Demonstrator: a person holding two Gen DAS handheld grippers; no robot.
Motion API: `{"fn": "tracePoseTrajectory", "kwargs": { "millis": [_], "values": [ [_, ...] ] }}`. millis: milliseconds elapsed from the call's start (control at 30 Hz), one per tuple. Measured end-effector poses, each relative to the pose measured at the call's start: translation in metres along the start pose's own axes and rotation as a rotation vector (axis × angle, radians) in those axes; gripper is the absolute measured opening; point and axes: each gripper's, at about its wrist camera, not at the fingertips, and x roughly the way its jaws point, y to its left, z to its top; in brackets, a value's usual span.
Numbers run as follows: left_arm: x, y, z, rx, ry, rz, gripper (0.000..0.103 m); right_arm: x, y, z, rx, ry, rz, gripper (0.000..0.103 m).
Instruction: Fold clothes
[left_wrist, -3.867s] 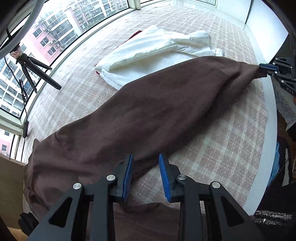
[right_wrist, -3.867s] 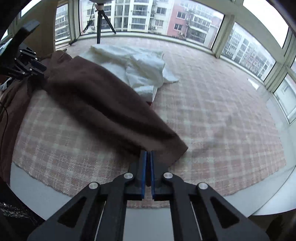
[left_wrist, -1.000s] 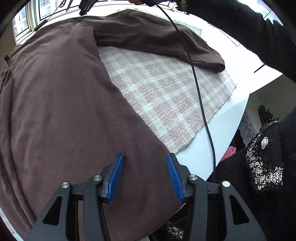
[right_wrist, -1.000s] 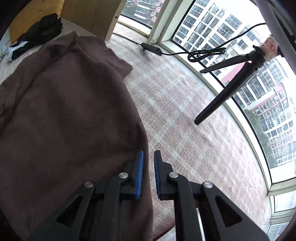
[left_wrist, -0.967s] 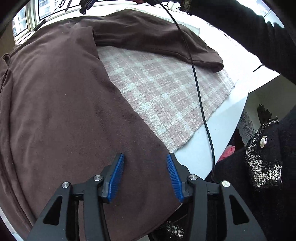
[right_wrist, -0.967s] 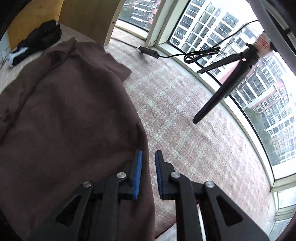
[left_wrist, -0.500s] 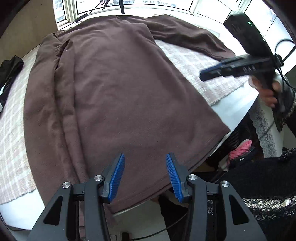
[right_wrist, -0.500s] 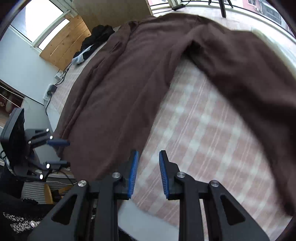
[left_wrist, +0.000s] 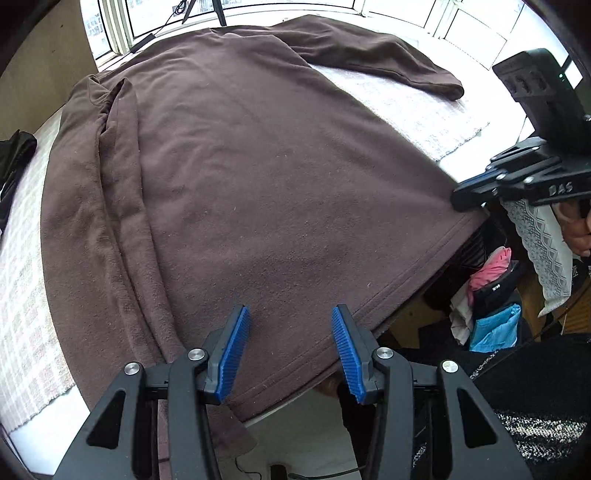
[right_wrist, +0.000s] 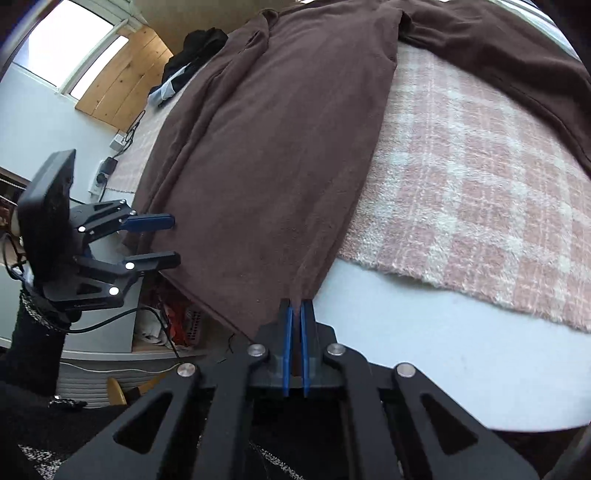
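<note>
A brown sweater (left_wrist: 251, 177) lies spread front-down across the pink plaid cloth (right_wrist: 480, 184), its hem hanging over the near table edge. My left gripper (left_wrist: 289, 325) hovers open just above the hem near its left corner, nothing pinched between its blue pads. From the right wrist view the left gripper (right_wrist: 171, 240) stands with its jaws apart beside that hem corner. My right gripper (right_wrist: 294, 317) is shut, and the sweater's other hem corner (right_wrist: 301, 284) runs in between its pads. In the left wrist view the right gripper (left_wrist: 461, 195) touches the hem's right end.
One sleeve (left_wrist: 388, 55) stretches along the far side. A black garment (right_wrist: 192, 48) lies at the table's far end. The white table edge (right_wrist: 443, 350) shows bare below the cloth. Pink and blue clutter (left_wrist: 491, 280) and a lace cloth (left_wrist: 539, 240) sit beside the table.
My right gripper swung from the far sleeve by the window down to the near hem corner and closed there. My left gripper slid along the hem toward the sweater's other corner, staying open.
</note>
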Motion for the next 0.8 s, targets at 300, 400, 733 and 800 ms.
{"fn": "tracePoseTrajectory", "kwargs": {
  "millis": [300,400,733,800],
  "values": [
    [-0.019,-0.046,0.057,0.163,-0.067,-0.024,0.044,-0.085,-0.037,-0.021,0.085,-0.156,-0.073,0.013],
    [-0.017,-0.073,0.094,0.239,-0.095,-0.049,0.044,-0.153,-0.105,-0.019,0.203,-0.316,-0.268,0.040],
    [0.011,-0.064,0.142,0.201,-0.048,-0.037,0.044,-0.179,-0.298,0.022,0.426,-0.347,-0.365,0.061],
    [0.012,-0.047,0.137,0.155,-0.040,-0.011,0.044,-0.171,-0.293,0.026,0.364,-0.344,-0.310,0.060]
  ]
}}
